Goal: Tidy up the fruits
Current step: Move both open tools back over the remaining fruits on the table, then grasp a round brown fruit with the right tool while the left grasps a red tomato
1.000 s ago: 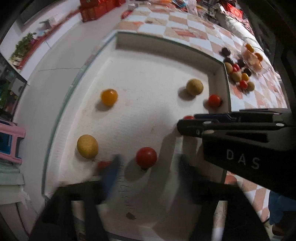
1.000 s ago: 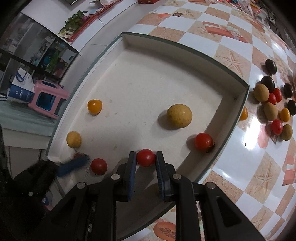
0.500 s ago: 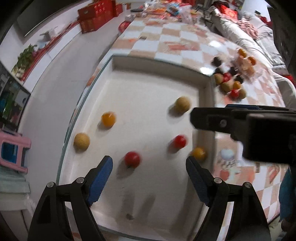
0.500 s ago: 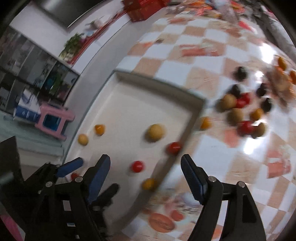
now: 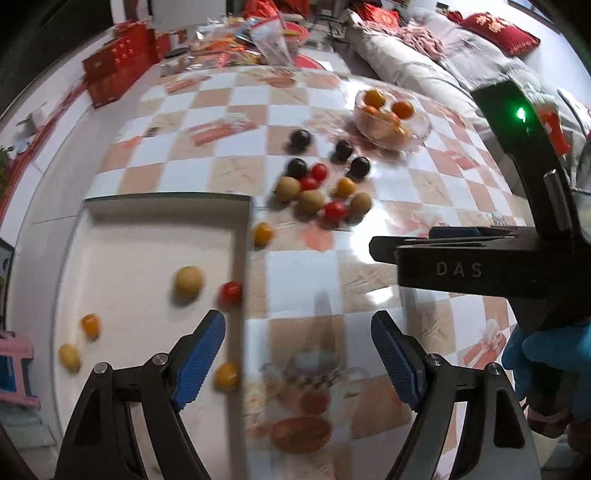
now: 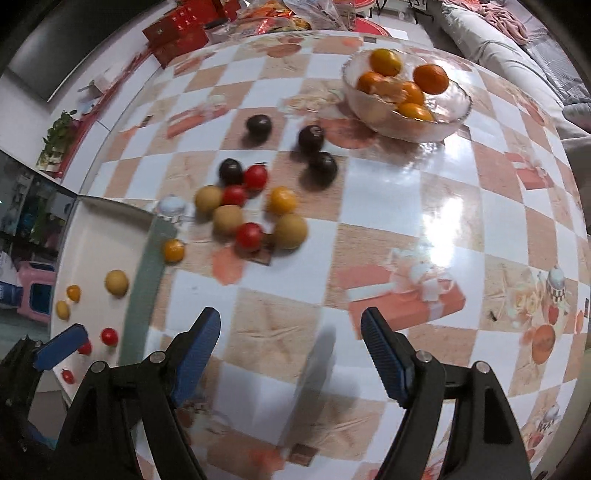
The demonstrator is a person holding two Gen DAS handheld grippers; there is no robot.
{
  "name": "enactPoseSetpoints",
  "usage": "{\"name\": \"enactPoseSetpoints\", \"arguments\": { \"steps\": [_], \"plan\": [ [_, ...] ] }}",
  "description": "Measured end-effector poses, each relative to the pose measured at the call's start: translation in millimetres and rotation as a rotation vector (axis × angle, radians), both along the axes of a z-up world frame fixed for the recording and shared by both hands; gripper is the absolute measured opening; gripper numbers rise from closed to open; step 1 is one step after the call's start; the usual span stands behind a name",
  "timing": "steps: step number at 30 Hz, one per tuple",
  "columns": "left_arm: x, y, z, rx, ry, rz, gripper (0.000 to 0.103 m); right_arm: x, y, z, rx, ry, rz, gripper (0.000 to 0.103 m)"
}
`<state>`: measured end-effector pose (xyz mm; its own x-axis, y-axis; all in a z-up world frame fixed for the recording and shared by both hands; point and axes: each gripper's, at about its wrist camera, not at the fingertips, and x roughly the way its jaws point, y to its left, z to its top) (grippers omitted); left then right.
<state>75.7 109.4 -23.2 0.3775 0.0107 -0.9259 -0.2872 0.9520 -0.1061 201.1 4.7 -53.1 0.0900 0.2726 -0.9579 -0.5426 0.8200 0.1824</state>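
Note:
A white tray [image 5: 155, 218] lies at the table's left edge and holds several small fruits, among them a tan round one [image 5: 188, 281] and a red tomato [image 5: 230, 291]. The tray also shows in the right wrist view [image 6: 92, 236]. A loose pile of red, yellow, tan and dark fruits [image 6: 251, 206] lies on the checkered tablecloth; it also shows in the left wrist view [image 5: 317, 188]. One yellow fruit [image 6: 173, 250] sits just outside the tray wall. My left gripper [image 5: 297, 354] is open and empty above the tray's right wall. My right gripper [image 6: 290, 354] is open and empty over the tablecloth.
A glass bowl [image 6: 458, 118] with oranges stands at the back right of the table. Red boxes [image 6: 177, 27] and packets crowd the far edge. A sofa [image 5: 424, 66] lies beyond the table. A pink stool [image 6: 33, 284] stands on the floor at left.
Both grippers have pulled up and swung right, away from the tray toward the loose pile. The right gripper let go of a red tomato in the tray and opened wide.

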Motion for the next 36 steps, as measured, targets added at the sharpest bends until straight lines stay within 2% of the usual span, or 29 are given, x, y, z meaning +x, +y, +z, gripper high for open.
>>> {"name": "enactPoseSetpoints", "arguments": {
  "steps": [4, 9, 18, 21, 23, 25, 26, 34, 36],
  "plan": [
    [19.0, -11.7, -19.7, -0.001, 0.037, -0.010, 0.082, 9.1, -1.8, -4.8, 0.003, -0.001, 0.024, 0.081],
    [34.5, -15.7, -31.8, 0.015, 0.044, 0.001, 0.082, 20.9, 1.1, -14.7, 0.002, -0.002, 0.075, 0.081],
    [56.9, -12.8, -44.3, 0.048, 0.052, 0.032, 0.082, 36.1, 21.2, -28.5, 0.038, 0.017, 0.173, 0.053],
    [63.2, -11.9, -47.4, 0.058, 0.055, 0.041, 0.082, 37.7, 28.1, -29.4, 0.054, 0.010, 0.204, 0.050],
    [67.7, -11.8, -49.4, 0.058, 0.057, 0.050, 0.082, 38.1, 33.5, -29.6, 0.056, -0.001, 0.232, 0.044],
    [71.6, -12.2, -50.6, 0.063, 0.060, 0.053, 0.082, 39.6, 35.4, -29.7, 0.065, 0.002, 0.245, 0.031],
    [74.5, -12.7, -51.4, 0.064, 0.060, 0.053, 0.082, 40.9, 35.3, -29.8, 0.063, 0.000, 0.245, 0.029],
    [99.9, -15.0, -56.6, 0.071, 0.056, 0.063, 0.082, 68.2, -4.8, -28.7, 0.053, -0.018, 0.129, 0.029],
    [106.6, -14.6, -59.2, 0.068, 0.061, 0.070, 0.073, 73.1, -15.5, -28.3, 0.057, -0.011, 0.104, 0.029]
  ]
}}
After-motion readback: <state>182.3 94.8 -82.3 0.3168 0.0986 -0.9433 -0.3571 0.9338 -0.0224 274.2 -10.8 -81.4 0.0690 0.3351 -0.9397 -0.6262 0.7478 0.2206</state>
